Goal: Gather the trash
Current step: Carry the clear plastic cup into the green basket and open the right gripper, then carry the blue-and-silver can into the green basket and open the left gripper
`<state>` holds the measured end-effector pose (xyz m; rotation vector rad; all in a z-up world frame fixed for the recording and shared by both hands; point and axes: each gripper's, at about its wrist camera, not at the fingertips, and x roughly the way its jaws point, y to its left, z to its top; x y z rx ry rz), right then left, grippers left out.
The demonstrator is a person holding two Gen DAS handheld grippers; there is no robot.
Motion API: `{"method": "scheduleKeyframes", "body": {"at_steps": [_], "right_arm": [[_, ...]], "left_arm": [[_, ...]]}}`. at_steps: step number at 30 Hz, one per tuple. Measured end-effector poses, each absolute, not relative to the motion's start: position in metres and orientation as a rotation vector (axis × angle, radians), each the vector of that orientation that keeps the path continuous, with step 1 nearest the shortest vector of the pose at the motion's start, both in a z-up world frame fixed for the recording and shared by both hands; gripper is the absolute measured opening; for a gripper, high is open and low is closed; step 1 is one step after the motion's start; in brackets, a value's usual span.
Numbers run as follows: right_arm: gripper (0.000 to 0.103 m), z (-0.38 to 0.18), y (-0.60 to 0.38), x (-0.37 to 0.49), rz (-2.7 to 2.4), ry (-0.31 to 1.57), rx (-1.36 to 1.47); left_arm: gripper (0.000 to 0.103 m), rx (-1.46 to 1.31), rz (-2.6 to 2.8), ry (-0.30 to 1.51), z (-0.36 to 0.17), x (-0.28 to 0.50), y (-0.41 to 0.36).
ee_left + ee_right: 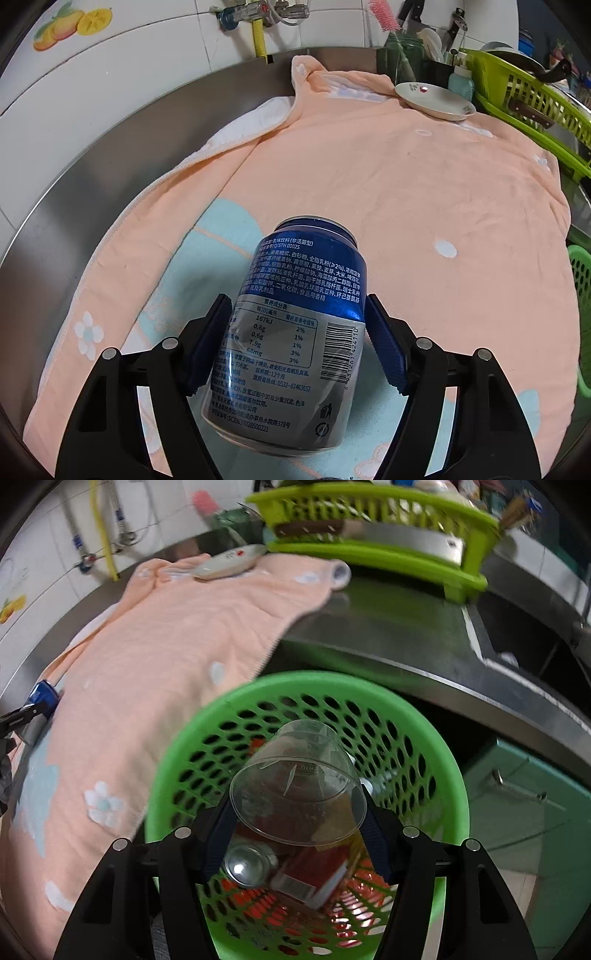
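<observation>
- White wall tiles (122, 85) back a steel counter (122, 177), with taps and a yellow hose (258, 35) running up the wall.
- Spread over the counter lies a peach towel (406, 177) with white flowers and a pale blue patch.
- At the towel's far edge sits a small white dish (436, 100); beside it stands a lime-green dish rack (524, 92) holding crockery.
- The left gripper (295, 343) is clamped on a blue and silver drink can (295, 325), its blue pads (207, 343) pressing the can's two sides.
- That can is tilted, top end pointing away, and is held over the towel's blue patch; whether it touches the towel cannot be told.
- The right gripper (297, 834) holds a clear plastic cup (299, 786) between its pads, mouth turned toward the camera.
- This cup hangs right over the mouth of a bright green round basket (436, 760) with holed walls.
- Inside the basket lie another can (247, 866), seen end-on, and a red carton (314, 875), with other bits too blurred to name.
- The basket stands just off the counter's front edge, next to the towel's hanging side; teal cupboard doors (535, 812) show beyond it.
- From the right wrist view, the left gripper and its can appear at the far left, near the towel's edge.
</observation>
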<state>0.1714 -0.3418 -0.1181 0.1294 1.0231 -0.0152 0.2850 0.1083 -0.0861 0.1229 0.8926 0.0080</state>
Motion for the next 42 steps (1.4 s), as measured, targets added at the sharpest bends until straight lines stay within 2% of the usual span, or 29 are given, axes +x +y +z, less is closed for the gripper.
{"method": "scheduleKeyframes", "body": {"at_steps": [13,26,28,31,42], "right_arm": [[0.060,-0.162,-0.365,0.181,-0.050,1.132,0.189],[0.064,-0.175,-0.363,0.189,-0.011,1.149,0.199],[0.070,-0.173,-0.363,0.189,-0.003,1.139,0.198],[0.072,-0.169,-0.361,0.188,0.008,1.122,0.202],[0.075,-0.133,-0.376,0.157,0.015,1.037,0.205]], "left_arm": [[0.070,0.100,-0.020,0.856,-0.068,0.267,0.103],[0.070,0.085,-0.128,0.790,-0.034,0.238,0.057],[0.070,0.083,-0.143,0.781,-0.030,0.234,0.049],[0.070,0.073,-0.180,0.776,-0.025,0.228,0.034],[0.070,0.071,-0.352,0.768,-0.020,0.207,-0.046]]}}
